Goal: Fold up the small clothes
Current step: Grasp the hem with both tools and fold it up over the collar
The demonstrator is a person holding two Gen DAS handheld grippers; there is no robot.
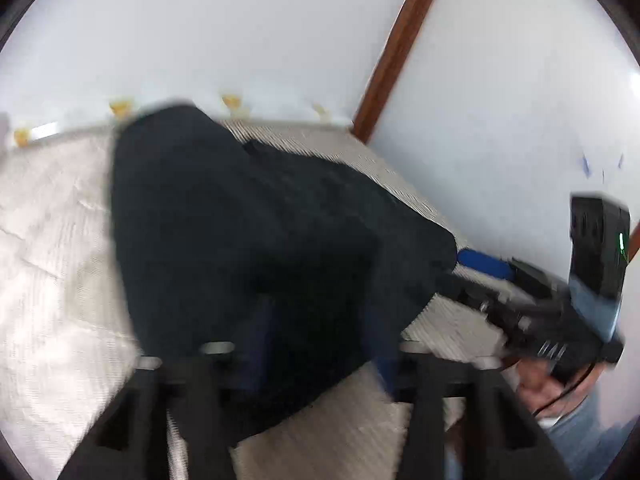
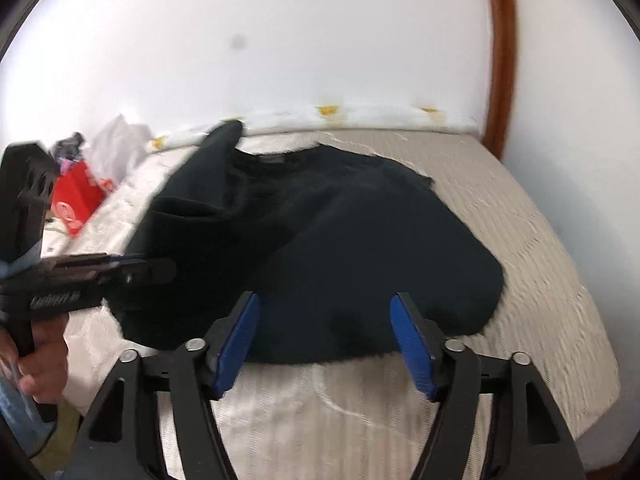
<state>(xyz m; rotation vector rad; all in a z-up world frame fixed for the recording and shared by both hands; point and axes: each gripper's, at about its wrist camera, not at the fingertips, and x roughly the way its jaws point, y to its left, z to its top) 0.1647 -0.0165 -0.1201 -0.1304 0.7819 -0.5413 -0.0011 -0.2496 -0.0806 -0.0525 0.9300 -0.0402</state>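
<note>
A dark navy garment (image 2: 328,232) lies spread on the beige bed (image 2: 520,240); its left side is folded up over the middle. It also fills the left wrist view (image 1: 240,220). My right gripper (image 2: 326,340) is open, its blue pads (image 2: 412,344) astride the garment's near hem. My left gripper (image 1: 316,332) has its jaws apart with cloth draped between and over them; that view is blurred. In the right wrist view the left gripper (image 2: 156,270) points into the garment's left edge. The right gripper (image 1: 480,268) shows at the right of the left wrist view.
A red box (image 2: 76,200) and a white plastic bag (image 2: 116,148) sit on the bed's far left. A white pillow edge with yellow print (image 2: 360,118) runs along the wall. A brown wooden frame (image 2: 500,60) stands at the right.
</note>
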